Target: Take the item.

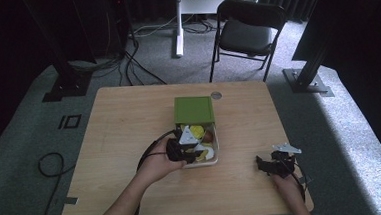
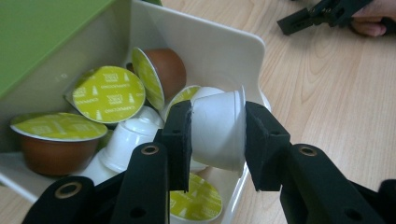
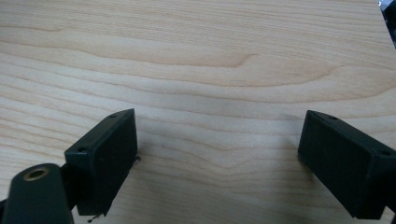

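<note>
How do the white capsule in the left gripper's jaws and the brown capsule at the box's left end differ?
The white capsule has a white body; the brown capsule has a brown one. The white capsule lies on its side, clamped by the left gripper; the brown capsule sits lid-up, untouched. The white capsule's lid faces away; the brown capsule's yellow-green lid shows. Both are in the white box.

Left gripper (image 1: 193,148) at frame centre, forearm in from bottom left, jaws clamped on something. Right gripper (image 1: 271,164) lower right, jaws wide apart, hand (image 1: 287,185) low at bottom edge.
</note>
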Available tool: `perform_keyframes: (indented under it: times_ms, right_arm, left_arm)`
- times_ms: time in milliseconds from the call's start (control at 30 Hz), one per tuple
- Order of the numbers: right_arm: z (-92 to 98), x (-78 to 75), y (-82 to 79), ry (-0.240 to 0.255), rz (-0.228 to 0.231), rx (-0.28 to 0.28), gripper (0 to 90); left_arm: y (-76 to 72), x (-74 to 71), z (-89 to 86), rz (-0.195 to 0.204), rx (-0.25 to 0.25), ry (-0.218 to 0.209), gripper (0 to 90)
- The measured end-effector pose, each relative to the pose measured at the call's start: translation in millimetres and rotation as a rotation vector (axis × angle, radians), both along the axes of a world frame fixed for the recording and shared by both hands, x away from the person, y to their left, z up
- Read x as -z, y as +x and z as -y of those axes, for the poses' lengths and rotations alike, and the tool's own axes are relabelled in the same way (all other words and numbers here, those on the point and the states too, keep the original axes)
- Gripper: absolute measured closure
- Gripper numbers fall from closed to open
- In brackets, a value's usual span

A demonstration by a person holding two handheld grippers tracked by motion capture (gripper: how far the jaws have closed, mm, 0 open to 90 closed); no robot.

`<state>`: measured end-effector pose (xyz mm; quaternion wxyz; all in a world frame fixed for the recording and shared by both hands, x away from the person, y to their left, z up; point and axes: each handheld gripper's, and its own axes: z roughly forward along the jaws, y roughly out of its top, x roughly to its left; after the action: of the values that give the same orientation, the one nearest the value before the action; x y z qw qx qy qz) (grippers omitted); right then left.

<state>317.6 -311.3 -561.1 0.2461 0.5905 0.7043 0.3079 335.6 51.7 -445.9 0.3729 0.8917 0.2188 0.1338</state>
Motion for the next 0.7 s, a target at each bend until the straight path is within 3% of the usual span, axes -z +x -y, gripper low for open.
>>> perform_keyframes:
  times_ms: [233, 300, 700]
  right_arm:
    - [0.1, 0.0, 0.0, -0.001, 0.001, -0.001, 11.3]
    - [0.1, 0.0, 0.0, -0.001, 0.0, -0.001, 11.4]
    - [0.1, 0.0, 0.0, -0.002, 0.0, -0.002, 11.4]
  left_arm:
    - [-2.2, -14.6, -8.2, 0.011, 0.0, -0.018, 65.6]
    - [-2.3, -18.5, -11.0, 0.013, -0.012, -0.04, 65.7]
    - [-3.1, -41.7, -42.4, 0.048, -0.069, -0.08, 65.7]
